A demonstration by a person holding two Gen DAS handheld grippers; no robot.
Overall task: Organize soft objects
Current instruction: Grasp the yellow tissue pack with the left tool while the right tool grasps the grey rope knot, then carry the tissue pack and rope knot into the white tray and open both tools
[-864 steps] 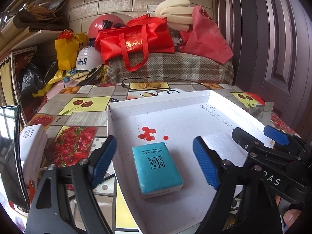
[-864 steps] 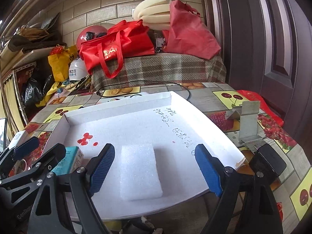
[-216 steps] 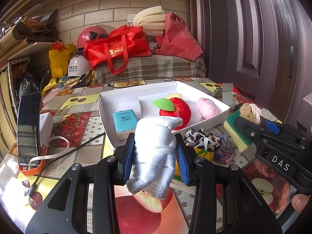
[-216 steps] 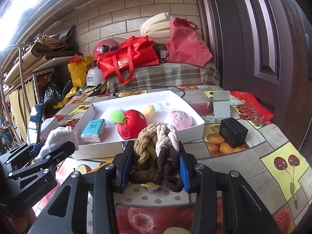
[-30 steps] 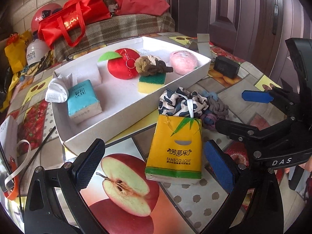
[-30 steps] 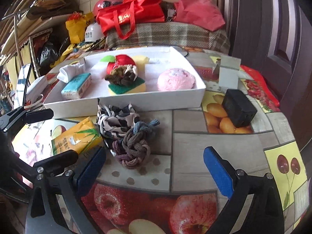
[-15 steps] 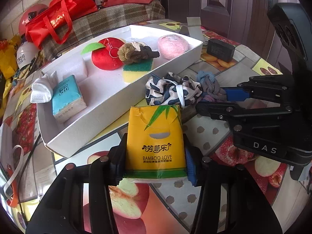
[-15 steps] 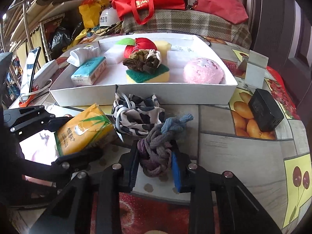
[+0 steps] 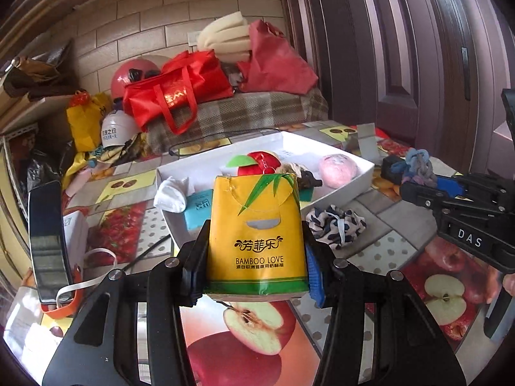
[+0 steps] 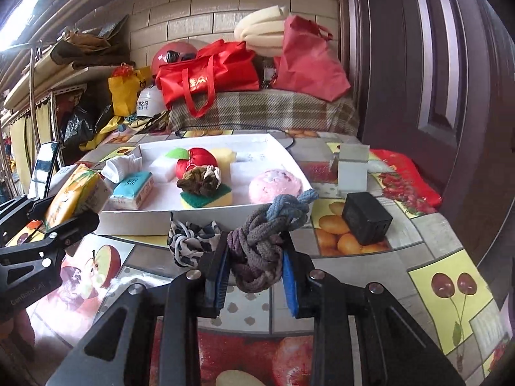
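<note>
My left claw (image 9: 256, 275) grips the yellow tissue pack (image 9: 256, 234); my right claw (image 10: 256, 273), at three o'clock, clamps the knotted rope (image 10: 267, 241).

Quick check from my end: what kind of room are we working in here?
Probably a cluttered home entryway or storage corner: a brick-tiled wall, a dark panelled door, helmets and red shopping bags heaped behind a table with a fruit-print cover.

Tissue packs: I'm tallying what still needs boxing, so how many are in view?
2. The yellow tissue pack is clamped in the left tool, lifted off the table. The blue tissue pack lies in the white box, near its left end. Others may be hidden.
</note>
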